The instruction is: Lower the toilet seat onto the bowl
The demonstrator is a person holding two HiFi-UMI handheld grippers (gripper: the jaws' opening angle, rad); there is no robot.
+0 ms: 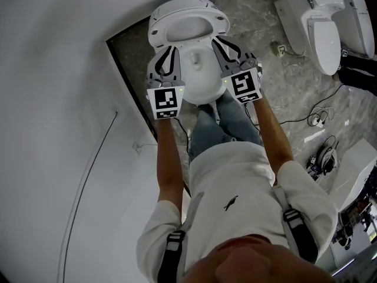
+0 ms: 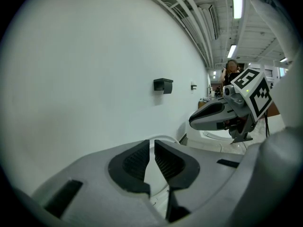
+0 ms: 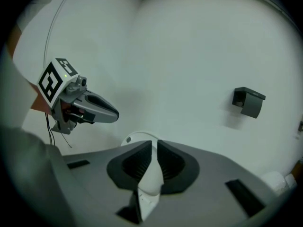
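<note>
Seat [image 1: 187,6] up off the bowl [image 1: 197,78], a glossy white ring tilted over it in head view, pinched at each side by left gripper [image 1: 169,52] and right gripper [image 1: 219,41], dark ribbed pads [image 3: 135,167] clamped on its thin edge only in gripper views.

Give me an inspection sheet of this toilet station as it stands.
Surface: grey marbled floor, beside a white wall.
Job's things: toilet seat held up, not yet on the bowl.
Clutter: what looks like headphones and a small object on the floor.
Tools: left tool and right tool each shut on a seat edge.
Cables: black cables loose on the floor; thin wire on the wall.
Surroundings: second toilet; dark wall fixture.
</note>
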